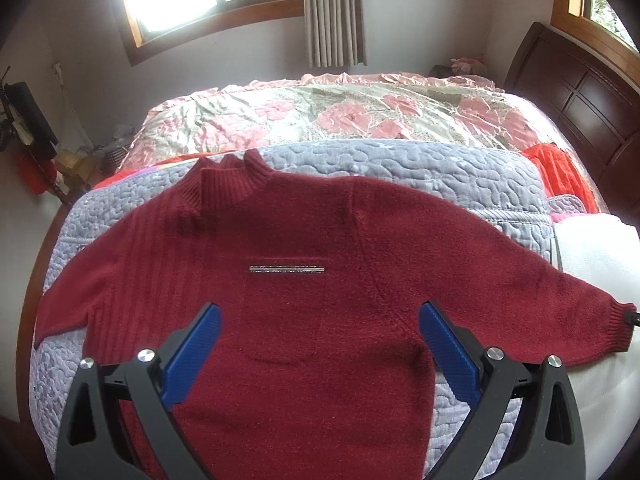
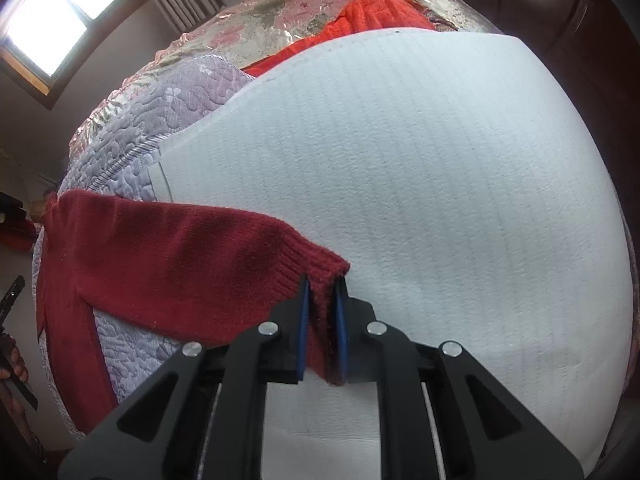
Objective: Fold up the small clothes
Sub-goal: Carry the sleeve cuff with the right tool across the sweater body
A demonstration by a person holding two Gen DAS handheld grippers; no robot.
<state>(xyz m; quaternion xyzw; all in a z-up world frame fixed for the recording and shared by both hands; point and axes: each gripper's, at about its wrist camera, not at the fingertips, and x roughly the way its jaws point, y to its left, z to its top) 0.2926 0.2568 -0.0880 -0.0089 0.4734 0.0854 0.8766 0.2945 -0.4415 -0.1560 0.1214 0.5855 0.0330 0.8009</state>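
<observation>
Early days here: the dark red sweater (image 1: 288, 240) lies flat and face up on the lilac quilted pad (image 1: 360, 164), both sleeves spread wide, no fold made yet. The right gripper (image 2: 322, 292) is clamped tight on the ribbed cuff (image 2: 316, 268) of one sleeve, out over the white ridged sheet (image 2: 440, 180). The left gripper (image 1: 320, 352) hovers above the hem, jaws spread wide, holding nothing. It's a fuzzy, soft knit with a ribbed high collar (image 1: 228, 180) and a shiny metallic bar (image 1: 286, 268) on the chest. Sleeves and body all remain to fold.
</observation>
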